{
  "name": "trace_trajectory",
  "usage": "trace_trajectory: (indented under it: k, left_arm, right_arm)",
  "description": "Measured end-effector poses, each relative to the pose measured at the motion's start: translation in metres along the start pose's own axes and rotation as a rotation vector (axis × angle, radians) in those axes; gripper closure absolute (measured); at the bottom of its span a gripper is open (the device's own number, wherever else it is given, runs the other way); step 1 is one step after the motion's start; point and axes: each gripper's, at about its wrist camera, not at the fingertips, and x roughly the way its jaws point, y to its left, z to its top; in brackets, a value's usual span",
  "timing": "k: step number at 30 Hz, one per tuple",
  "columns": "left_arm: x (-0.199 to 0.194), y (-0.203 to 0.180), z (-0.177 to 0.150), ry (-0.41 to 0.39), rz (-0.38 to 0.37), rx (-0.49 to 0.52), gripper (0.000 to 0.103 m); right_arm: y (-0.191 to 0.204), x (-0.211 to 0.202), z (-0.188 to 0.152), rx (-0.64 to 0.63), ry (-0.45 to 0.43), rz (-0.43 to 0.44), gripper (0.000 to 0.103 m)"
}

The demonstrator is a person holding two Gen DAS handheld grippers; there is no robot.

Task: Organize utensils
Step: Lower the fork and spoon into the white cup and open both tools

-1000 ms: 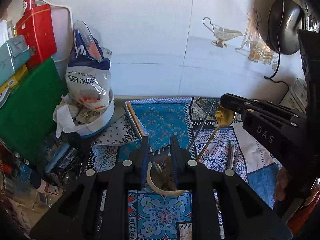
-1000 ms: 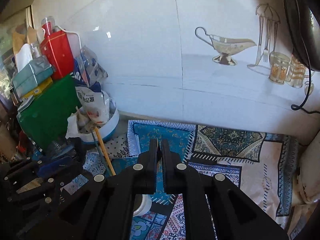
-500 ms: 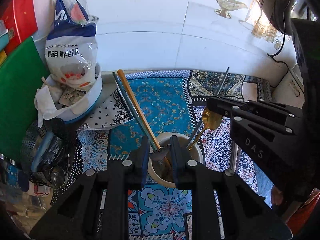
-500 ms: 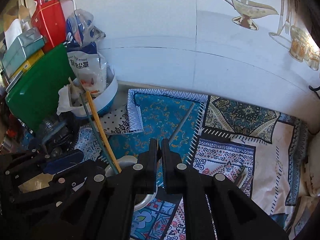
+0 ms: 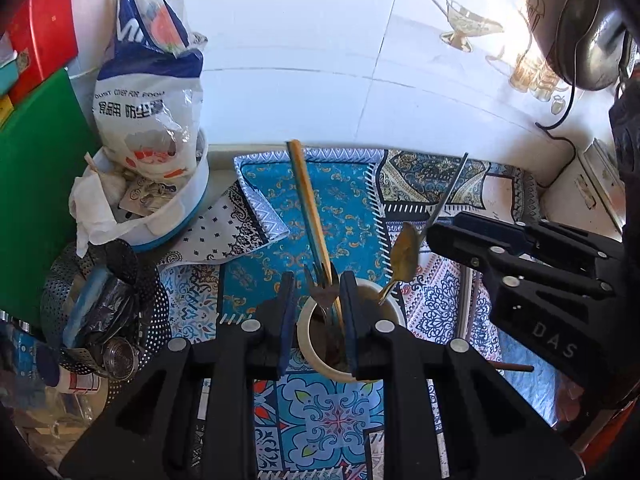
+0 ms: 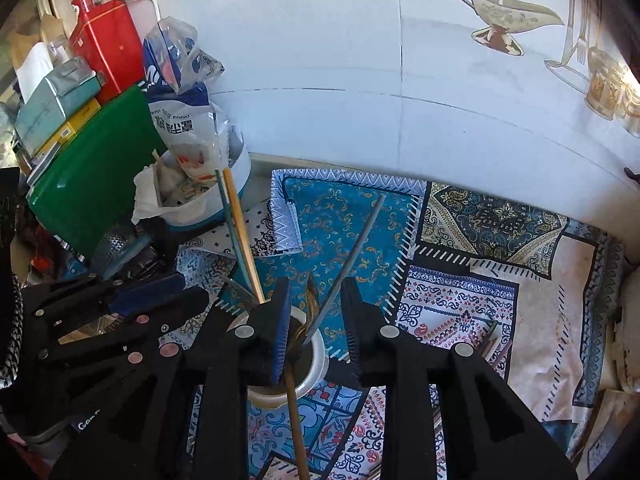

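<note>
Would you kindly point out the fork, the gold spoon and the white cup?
fork [image 5: 320, 294], left wrist view, on its tines
gold spoon [image 5: 405, 257], left wrist view, on its bowl
white cup [image 6: 318, 354], right wrist view, on its right rim

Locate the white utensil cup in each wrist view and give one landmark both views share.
Left wrist: the white utensil cup sits at lower centre, its rim partly hidden behind the left hand-held gripper.
Right wrist: the cup sits at lower centre, just left of middle.
Shared landmark: the orange chopstick standing in it.
</note>
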Motion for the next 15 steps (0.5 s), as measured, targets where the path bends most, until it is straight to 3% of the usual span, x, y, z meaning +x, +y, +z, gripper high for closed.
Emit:
trace_trajectory:
  k: [15]
  left_arm:
    - [-0.069, -0.061, 0.008, -0.187, -0.006, 0.014, 0.066]
  right_arm:
    - [-0.046, -0.092, -0.017, 0.030, -0.150, -0.012, 0.077]
